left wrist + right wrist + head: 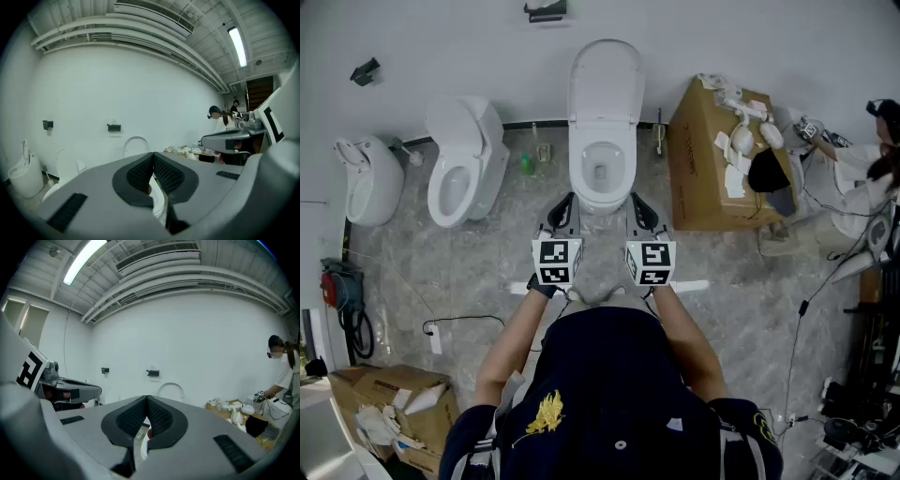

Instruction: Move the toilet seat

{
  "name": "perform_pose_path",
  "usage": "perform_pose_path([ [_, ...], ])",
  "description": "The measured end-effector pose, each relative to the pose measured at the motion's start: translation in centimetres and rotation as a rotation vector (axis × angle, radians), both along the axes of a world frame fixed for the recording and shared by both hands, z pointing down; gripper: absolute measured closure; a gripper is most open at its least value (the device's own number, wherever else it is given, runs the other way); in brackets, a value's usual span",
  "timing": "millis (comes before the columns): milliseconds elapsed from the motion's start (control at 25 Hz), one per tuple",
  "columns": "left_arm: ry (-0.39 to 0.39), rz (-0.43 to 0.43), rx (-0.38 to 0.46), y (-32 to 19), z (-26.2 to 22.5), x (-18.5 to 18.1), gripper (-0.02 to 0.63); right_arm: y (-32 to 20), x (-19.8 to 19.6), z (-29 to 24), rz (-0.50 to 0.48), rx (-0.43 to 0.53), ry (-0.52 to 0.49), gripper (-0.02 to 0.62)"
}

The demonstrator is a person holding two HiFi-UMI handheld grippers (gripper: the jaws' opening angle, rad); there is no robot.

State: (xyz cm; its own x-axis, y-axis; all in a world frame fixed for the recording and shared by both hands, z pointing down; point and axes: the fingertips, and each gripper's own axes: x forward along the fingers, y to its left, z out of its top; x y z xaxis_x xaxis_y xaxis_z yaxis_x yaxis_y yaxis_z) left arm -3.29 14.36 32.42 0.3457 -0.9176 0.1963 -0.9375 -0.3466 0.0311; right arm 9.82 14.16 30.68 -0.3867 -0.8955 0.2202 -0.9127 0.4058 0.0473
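- Left tongs (562, 210), grey plastic with black ribbed pads: pressed together in the left gripper view (153, 155), nothing between them.
- Right tongs (639, 210), same build: also pressed together (147, 399) and empty.
- Both tongs are held out side by side and near level, with their marker cubes facing up. They aim at the middle toilet, just short of its front edge and not touching it. Looks like a ready pose before reaching in.
- White oval toilet seat (602, 201): it seems to lie flat on the bowl of the white ceramic middle toilet (581, 187), straight ahead of the tongs. Seat ring and bowl rim are hard to tell apart from above.
- White oval lid (607, 86) stands upright, leaning back at the white wall, so the seat below is open to reach. It shows as an arch above the pads in both gripper views (136, 144) (171, 389).
- Judgement: the task has not started. The tongs would need to part before gripping the seat edge, or could push it while together.
- A second white toilet (464, 164) and a white floor-standing urinal-like fixture (366, 183) stand to the left, well apart.
- A brown cardboard box (703, 178) with white parts on top sits just right of the middle toilet. That leaves tight space on that side, so there is a bump risk.
- Another person (867, 183) works at the far right, away from the toilet.
- Grey marbled floor (441, 272), with a loose cable lying on it.
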Motion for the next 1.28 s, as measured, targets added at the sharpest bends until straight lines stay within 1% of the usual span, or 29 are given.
perform_pose_path([
  [120,-0.005,0.011,-0.003,-0.1,0.3,0.3,0.588,-0.1,0.2,0.4,0.007,-0.011,0.003,0.571],
  [280,-0.012,0.017,-0.014,0.1,0.8,-0.5,0.588,0.3,-0.6,1.1,0.012,-0.031,0.001,0.569],
  [520,-0.016,0.042,-0.043,0.1,2.1,-0.6,0.588,1.4,-1.7,2.2,0.005,-0.053,0.014,0.569],
  [680,-0.019,0.057,-0.042,0.1,2.4,-0.8,0.588,1.8,-1.4,2.3,0.025,-0.058,-0.03,0.569],
  [840,-0.046,0.067,-0.048,0.7,3.0,-1.8,0.588,2.2,-1.6,2.8,0.059,-0.066,-0.049,0.569],
  [1040,-0.045,0.102,-0.044,1.7,2.8,-3.2,0.588,2.8,-3.5,3.7,0.077,-0.077,-0.07,0.569],
  [1200,-0.014,0.119,-0.061,2.7,3.5,-4.7,0.588,3.6,-5.6,5.5,0.054,-0.12,-0.015,0.571],
  [1280,0.004,0.113,-0.075,3.2,3.7,-5.8,0.588,4.0,-6.7,5.8,0.037,-0.128,-0.009,0.569],
])
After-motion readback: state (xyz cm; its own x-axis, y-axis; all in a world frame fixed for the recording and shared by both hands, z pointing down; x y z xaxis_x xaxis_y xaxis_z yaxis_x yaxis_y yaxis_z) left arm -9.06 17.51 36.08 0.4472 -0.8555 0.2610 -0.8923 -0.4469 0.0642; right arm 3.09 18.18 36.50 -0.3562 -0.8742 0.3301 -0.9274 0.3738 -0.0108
